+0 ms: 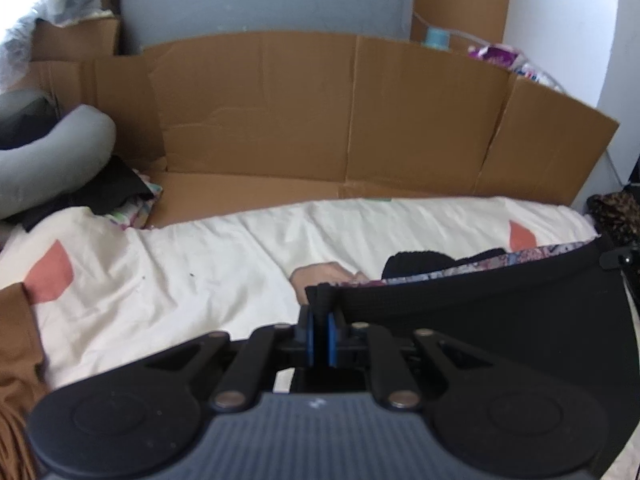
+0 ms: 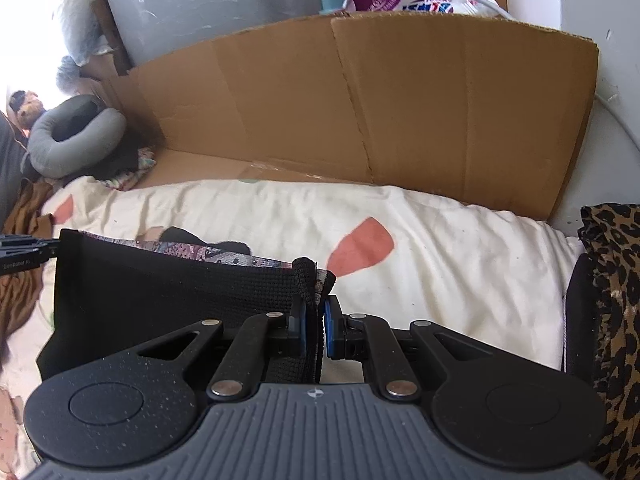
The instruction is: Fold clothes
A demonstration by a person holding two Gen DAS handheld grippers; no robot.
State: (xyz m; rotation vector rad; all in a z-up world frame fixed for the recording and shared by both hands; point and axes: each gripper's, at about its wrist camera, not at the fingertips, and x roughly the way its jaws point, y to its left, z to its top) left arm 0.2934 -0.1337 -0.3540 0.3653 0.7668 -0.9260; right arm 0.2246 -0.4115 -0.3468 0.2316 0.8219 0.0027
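Note:
A black garment [image 1: 500, 320] with a wide ribbed waistband and a patterned lining hangs stretched between both grippers above the bed. My left gripper [image 1: 320, 320] is shut on the waistband's left corner, which pokes up between the blue pads. My right gripper [image 2: 315, 320] is shut on the other corner of the same black garment [image 2: 160, 296]. In the right wrist view the left gripper's tip [image 2: 28, 254] shows at the far left edge of the cloth. Patterned lining [image 2: 224, 256] shows along the top edge.
A cream bedsheet [image 1: 180, 280] with coral patches covers the bed. A brown cardboard sheet [image 1: 320, 112] stands behind it. A grey neck pillow [image 2: 72, 140] lies at left, a brown garment [image 1: 16, 380] at near left, leopard-print cloth [image 2: 612, 320] at right.

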